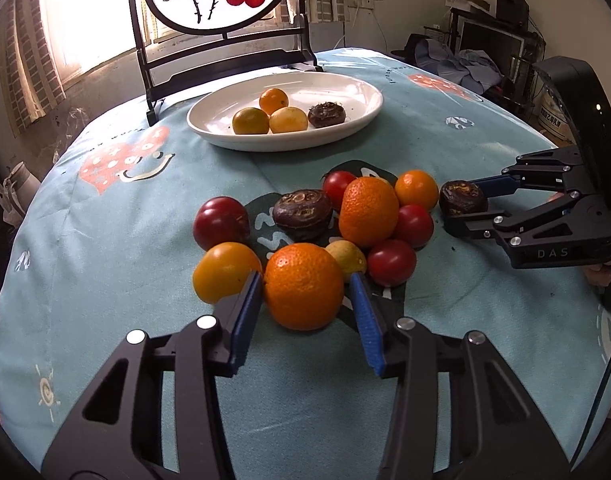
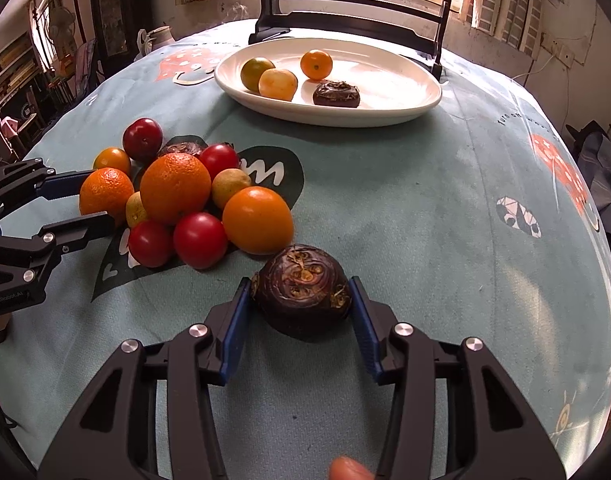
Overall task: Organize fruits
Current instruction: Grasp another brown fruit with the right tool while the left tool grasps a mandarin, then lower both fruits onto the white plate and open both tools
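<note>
A pile of fruit lies on the teal cloth: oranges, small yellow-orange citrus, red tomatoes [image 1: 391, 262] and a dark brown water chestnut [image 1: 303, 214]. My left gripper [image 1: 305, 278] is at the near edge of the pile, its blue pads against both sides of an orange [image 1: 303, 286]. The right wrist view shows that gripper [image 2: 97, 200] on the orange [image 2: 105, 192] from the side. My right gripper [image 2: 301, 284] is shut on another water chestnut [image 2: 301, 290] resting on the cloth at the pile's right edge. A white oval plate [image 1: 361, 120] farther back holds three small citrus and a chestnut [image 1: 326, 114].
A black wooden stand [image 1: 225, 60] with a round painted screen rises behind the plate [image 2: 425, 108]. The round table's edge curves away on both sides. Room clutter lies beyond it. A fingertip [image 2: 349, 470] shows at the bottom of the right wrist view.
</note>
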`<state>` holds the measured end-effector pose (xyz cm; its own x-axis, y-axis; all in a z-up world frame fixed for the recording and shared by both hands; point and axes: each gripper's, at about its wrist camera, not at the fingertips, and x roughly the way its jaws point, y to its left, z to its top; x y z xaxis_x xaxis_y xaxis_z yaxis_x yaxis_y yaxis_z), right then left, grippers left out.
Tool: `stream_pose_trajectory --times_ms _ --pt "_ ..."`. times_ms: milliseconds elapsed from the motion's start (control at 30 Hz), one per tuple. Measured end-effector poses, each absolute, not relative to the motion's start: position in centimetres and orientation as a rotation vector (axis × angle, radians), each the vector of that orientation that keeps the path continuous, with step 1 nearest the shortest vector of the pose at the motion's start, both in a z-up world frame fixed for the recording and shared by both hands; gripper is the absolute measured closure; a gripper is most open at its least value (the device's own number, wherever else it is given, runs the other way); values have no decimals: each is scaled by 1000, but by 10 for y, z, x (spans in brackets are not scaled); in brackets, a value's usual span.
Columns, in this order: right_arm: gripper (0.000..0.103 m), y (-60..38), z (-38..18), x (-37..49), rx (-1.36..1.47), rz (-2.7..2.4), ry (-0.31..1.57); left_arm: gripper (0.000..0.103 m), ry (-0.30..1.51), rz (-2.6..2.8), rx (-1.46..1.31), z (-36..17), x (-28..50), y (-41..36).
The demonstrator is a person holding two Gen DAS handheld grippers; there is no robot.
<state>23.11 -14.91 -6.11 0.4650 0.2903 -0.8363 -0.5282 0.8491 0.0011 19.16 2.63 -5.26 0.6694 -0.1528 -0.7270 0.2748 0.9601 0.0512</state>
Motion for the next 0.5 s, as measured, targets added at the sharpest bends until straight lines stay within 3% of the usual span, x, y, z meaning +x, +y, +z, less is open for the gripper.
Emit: stream_pose_trajectory --times_ms 200,267,500 --pt "55 -148 -61 231 -275 508 963 55 797 -229 195 -55 193 23" --pt "55 -148 -61 231 -272 509 964 62 793 -218 179 -54 194 27" --pt "55 -152 -56 230 -257 520 950 63 798 -226 154 -50 193 31"
